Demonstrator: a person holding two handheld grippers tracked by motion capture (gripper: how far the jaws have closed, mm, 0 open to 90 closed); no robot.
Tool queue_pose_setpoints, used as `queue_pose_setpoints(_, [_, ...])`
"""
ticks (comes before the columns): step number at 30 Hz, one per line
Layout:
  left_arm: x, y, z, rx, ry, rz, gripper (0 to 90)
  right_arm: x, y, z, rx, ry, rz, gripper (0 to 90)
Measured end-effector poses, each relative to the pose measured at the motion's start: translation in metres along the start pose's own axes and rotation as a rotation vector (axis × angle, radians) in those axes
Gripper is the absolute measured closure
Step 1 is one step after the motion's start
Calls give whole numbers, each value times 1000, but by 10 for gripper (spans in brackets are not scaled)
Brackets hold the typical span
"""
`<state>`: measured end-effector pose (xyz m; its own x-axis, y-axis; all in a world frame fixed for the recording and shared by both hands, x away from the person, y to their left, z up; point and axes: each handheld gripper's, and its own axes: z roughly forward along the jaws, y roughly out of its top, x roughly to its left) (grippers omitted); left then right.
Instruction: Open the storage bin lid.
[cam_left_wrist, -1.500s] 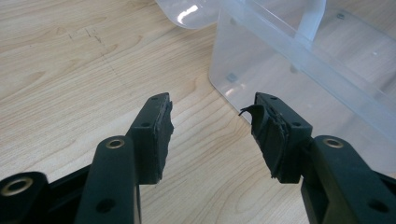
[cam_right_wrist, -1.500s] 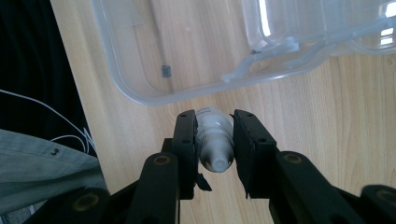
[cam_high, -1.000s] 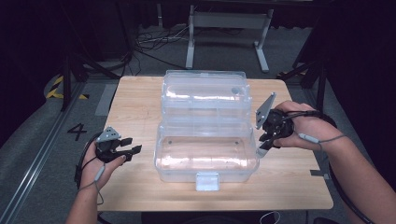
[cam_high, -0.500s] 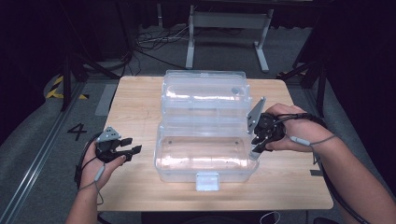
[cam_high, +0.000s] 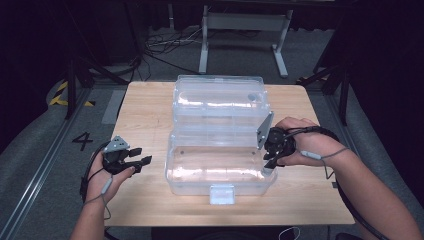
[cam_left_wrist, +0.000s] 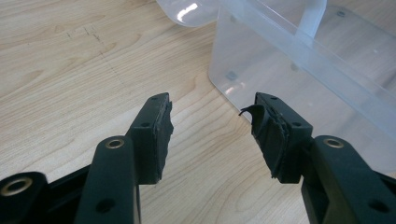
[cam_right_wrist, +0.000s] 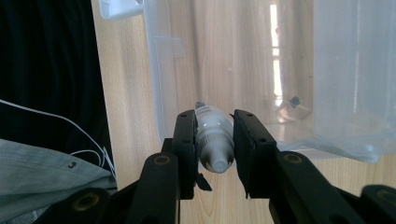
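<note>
Bottle (cam_right_wrist: 214, 135), small white w/ nozzle tip, pinched in right gripper (cam_right_wrist: 214, 154).

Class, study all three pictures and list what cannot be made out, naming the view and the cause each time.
1. Print on the small white plastic bottle: right gripper view, too small and blurred, and the right gripper covers its sides.
2. That bottle in the high view: hidden by the right hand.
3. Bottom of the clear plastic storage box: high view, glare washes it out.
4. The box's far end: left gripper view, cut off by the frame edge beyond the left gripper.
</note>
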<state>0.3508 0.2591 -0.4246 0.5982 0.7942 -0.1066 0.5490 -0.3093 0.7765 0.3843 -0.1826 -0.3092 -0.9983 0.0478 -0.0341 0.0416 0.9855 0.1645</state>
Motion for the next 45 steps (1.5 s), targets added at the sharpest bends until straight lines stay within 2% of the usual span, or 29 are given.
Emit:
queue_pose_setpoints(16, [0, 0, 0, 6, 0, 6, 482, -3, 3, 32, 51, 42, -6, 714])
queue_pose_setpoints(28, [0, 0, 0, 5, 0, 4, 482, -6, 3, 53, 68, 71, -7, 714])
queue_pose_setpoints(45, [1, -1, 0, 9, -1, 7, 482, -7, 1, 71, 94, 89, -7, 714])
